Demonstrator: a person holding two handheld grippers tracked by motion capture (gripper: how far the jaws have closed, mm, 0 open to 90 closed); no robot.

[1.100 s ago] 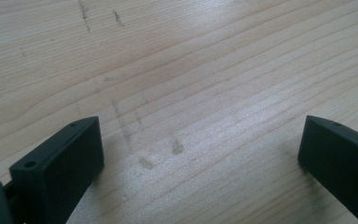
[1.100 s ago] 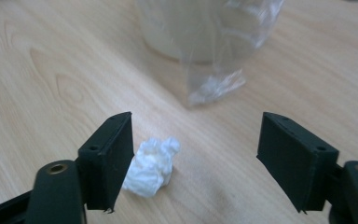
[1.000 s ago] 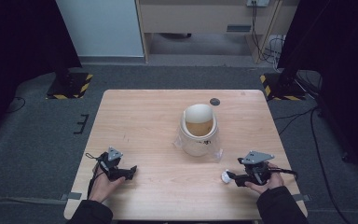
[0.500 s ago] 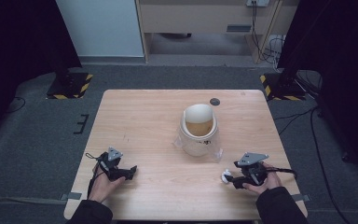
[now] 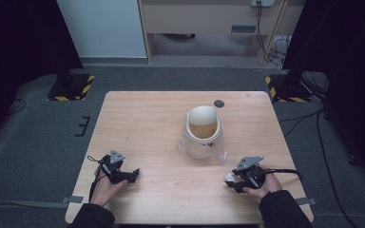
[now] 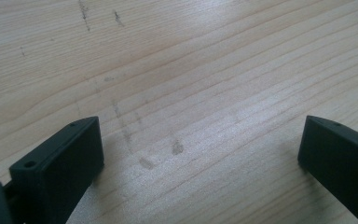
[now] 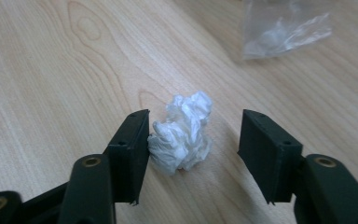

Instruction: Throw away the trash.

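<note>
**Paper ball between closing fingers on the worktop**

In the high view, a wooden worktop (image 5: 161, 118) is seen with a white bin (image 5: 203, 133) standing near its middle, lined with a clear plastic bag whose edge spreads onto the wood. A small dark disc (image 5: 219, 103) lies behind the bin. The left gripper (image 5: 132, 175) is held low at the near left of the worktop, well apart from the bin. The right gripper (image 5: 231, 182) is held at the near right, and a crumpled white paper ball (image 5: 229, 178) is seen at its tip, in front of the bin and to its right.

In the left gripper view, the fingers (image 6: 63, 163) are spread wide over bare wood, with nothing between them.

In the right gripper view, the paper ball (image 7: 182, 133) lies on the worktop between the fingers (image 7: 133, 144). The fingers have just been closing. One finger is touching the ball or just beside it; the other is seen apart from it, so the ball is not yet clamped. A piece of the clear plastic bag (image 7: 284, 30) is seen farther off.
</note>
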